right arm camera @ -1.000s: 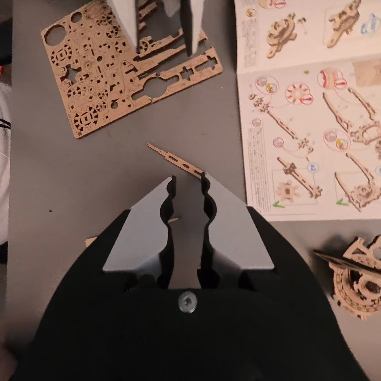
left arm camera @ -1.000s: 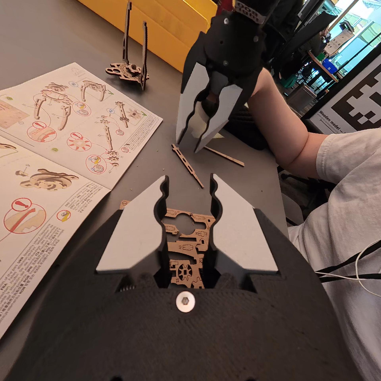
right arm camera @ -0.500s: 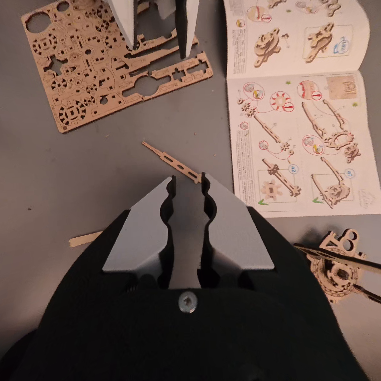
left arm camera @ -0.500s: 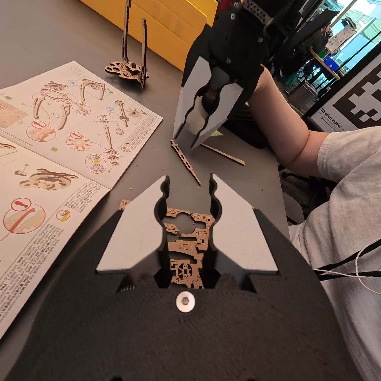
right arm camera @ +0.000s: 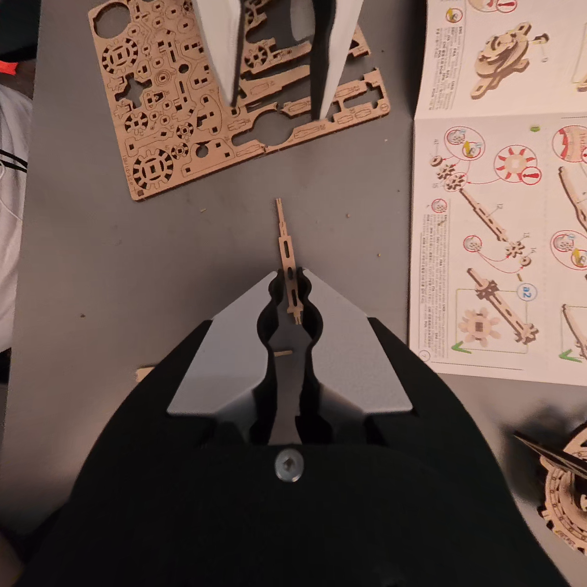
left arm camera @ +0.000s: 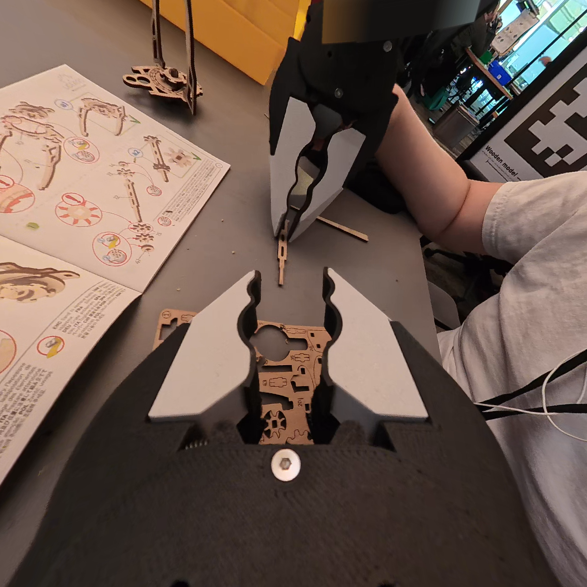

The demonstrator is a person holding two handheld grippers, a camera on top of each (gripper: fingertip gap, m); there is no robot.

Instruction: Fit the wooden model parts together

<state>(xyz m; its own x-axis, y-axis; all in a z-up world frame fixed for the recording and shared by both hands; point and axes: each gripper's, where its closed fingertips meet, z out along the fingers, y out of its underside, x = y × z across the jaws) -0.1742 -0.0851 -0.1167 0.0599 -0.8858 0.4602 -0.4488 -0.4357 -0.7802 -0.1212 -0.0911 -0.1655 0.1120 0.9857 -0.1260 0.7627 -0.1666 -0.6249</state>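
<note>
My right claw (right arm camera: 289, 272) pinches the slotted wooden stick (right arm camera: 287, 254) at its tips, just short of the parts sheet (right arm camera: 165, 127). Left claw (left arm camera: 290, 279) released over that sheet. Thin stick may twist or snap if I squeeze off-centre.

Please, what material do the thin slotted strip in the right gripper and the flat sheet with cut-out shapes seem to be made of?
Strip: apparently thin plywood, pale tan and unfinished, with darker edges at its slots that suggest laser cutting. The right gripper pinches it.

Sheet: seemingly the same light matte wood, with brown-edged outlines and holes where parts were removed. The layers of ply cannot be seen, so plain thin wood board is also possible.
</note>
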